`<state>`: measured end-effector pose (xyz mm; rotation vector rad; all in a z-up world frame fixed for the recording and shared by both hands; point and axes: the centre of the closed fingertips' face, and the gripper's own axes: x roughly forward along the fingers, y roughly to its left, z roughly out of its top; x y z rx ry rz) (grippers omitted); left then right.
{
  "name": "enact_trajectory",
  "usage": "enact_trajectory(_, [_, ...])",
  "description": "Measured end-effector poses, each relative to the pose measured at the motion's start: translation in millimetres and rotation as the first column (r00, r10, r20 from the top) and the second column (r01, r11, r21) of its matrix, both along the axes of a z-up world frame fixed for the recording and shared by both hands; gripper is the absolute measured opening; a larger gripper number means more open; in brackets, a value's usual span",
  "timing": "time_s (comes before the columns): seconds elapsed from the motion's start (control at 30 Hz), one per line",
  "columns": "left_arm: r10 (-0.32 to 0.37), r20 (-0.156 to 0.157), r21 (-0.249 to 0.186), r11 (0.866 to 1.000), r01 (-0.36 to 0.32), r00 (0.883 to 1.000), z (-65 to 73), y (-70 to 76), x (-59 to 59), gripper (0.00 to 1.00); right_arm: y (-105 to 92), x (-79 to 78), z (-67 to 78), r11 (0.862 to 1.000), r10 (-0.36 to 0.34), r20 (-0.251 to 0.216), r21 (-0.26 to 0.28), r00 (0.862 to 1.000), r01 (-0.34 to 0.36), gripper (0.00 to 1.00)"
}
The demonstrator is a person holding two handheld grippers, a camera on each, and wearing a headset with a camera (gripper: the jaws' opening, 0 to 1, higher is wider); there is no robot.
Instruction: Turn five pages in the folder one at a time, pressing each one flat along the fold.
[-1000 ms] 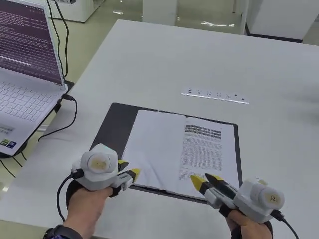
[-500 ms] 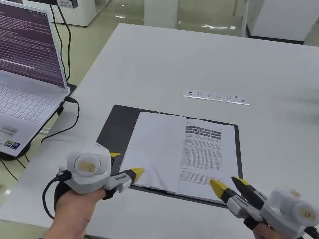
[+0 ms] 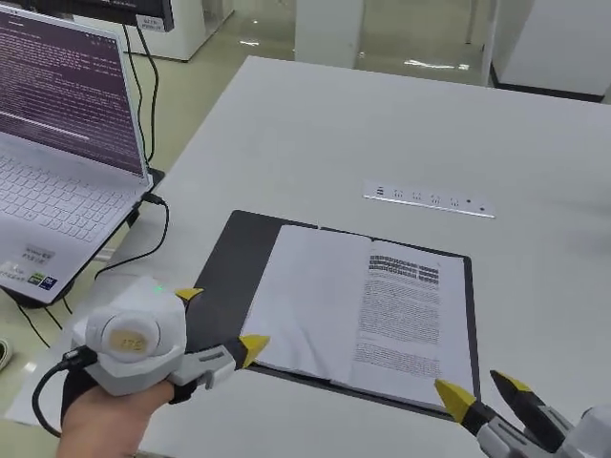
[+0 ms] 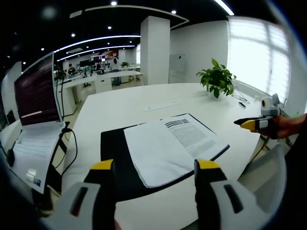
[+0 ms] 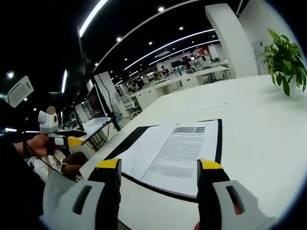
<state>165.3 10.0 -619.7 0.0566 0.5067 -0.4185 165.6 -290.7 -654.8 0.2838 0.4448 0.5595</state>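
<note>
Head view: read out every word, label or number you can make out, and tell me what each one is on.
No text can be read outright.
Screen of the laptop: rows of pale text on purple, too small to read.
Right page in the folder: a dark heading block and paragraphs, too small.
Stickers on the laptop's front corner: blurred.
Socket strip on the table: marks too small.

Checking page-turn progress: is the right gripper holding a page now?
No, the right gripper is open, with nothing between its fingers, and the folder lies ahead of it.
</note>
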Motion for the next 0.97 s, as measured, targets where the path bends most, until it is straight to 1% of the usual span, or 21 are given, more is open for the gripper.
enact_trajectory(0.1, [0.014,-0.004,-0.013,1.0,-0.014,1.0,-2.3,4.5,-0.9,0.68,-1.4,0.0,-3.1,1.0,0.004,-0.006,-0.011,1.0,-0.004,0.64])
enact_trajectory(0.13, [0.031,-0.013,-0.034,0.999,-0.031,0.999,-2.8,6.3,-0.8,0.68,-1.4,-0.1,-4.7,1.0,0.008,-0.011,-0.014,1.0,-0.008,0.65])
enact_trajectory(0.2, [0.043,-0.003,-0.045,0.998,-0.043,0.999,-0.3,7.1,0.2,0.69,-0.8,-1.2,-7.9,1.0,0.017,-0.02,-0.023,1.0,-0.017,0.65])
enact_trajectory(0.27, [0.044,-0.004,-0.044,0.998,-0.044,0.999,0.1,5.9,0.5,0.69,0.8,-2.6,-7.5,1.0,0.021,-0.022,-0.022,1.0,-0.022,0.65])
enact_trajectory(0.33, [0.034,-0.007,-0.033,0.999,-0.035,0.999,-0.1,3.8,0.6,0.7,2.1,-3.0,-8.0,1.0,0.025,-0.027,-0.017,0.999,-0.025,0.66])
enact_trajectory(0.4, [0.03,-0.008,-0.029,0.999,-0.03,1.0,-0.2,3.1,0.7,0.7,2.1,-2.1,-9.5,0.999,0.032,-0.03,-0.022,0.999,-0.033,0.66])
enact_trajectory(0.47, [0.037,-0.01,-0.039,0.999,-0.038,0.999,1.2,4.0,2.0,0.71,1.7,-1.0,-10.2,0.999,0.035,-0.033,-0.023,0.999,-0.036,0.66])
enact_trajectory(0.5, [0.044,-0.004,-0.05,0.998,-0.045,0.999,3.6,4.1,3.0,0.71,1.2,-0.2,-10.0,0.999,0.035,-0.034,-0.022,0.999,-0.036,0.66])
enact_trajectory(0.53, [0.047,0.0,-0.052,0.998,-0.047,0.999,4.5,4.2,3.7,0.71,0.8,0.3,-9.6,0.999,0.034,-0.033,-0.021,0.999,-0.035,0.66])
enact_trajectory(0.6, [0.044,-0.003,-0.036,0.998,-0.044,0.999,3.5,4.3,4.6,0.71,0.3,2.0,-8.5,0.999,0.03,-0.031,-0.017,0.999,-0.031,0.66])
enact_trajectory(0.63, [0.032,-0.012,-0.009,0.999,-0.032,0.999,1.7,4.1,3.8,0.71,1.0,2.3,-7.8,0.999,0.032,-0.03,-0.014,0.999,-0.033,0.66])
enact_trajectory(0.67, [0.031,-0.014,-0.007,1.0,-0.031,0.999,1.7,4.0,3.9,0.71,1.6,2.2,-7.7,0.999,0.035,-0.031,-0.015,0.999,-0.036,0.66])
enact_trajectory(0.7, [0.032,-0.012,-0.011,0.999,-0.033,0.999,2.9,4.6,4.3,0.72,2.2,2.0,-8.0,0.999,0.04,-0.033,-0.018,0.999,-0.041,0.66])
enact_trajectory(0.8, [0.053,0.0,-0.043,0.998,-0.053,0.999,6.9,7.2,6.9,0.71,3.9,1.1,-8.1,0.998,0.058,-0.032,-0.035,0.998,-0.059,0.67])
enact_trajectory(0.97, [0.049,-0.006,-0.035,0.998,-0.049,0.999,5.1,7.3,5.7,0.71,4.8,0.0,-6.7,0.999,0.046,-0.035,-0.02,0.998,-0.047,0.67])
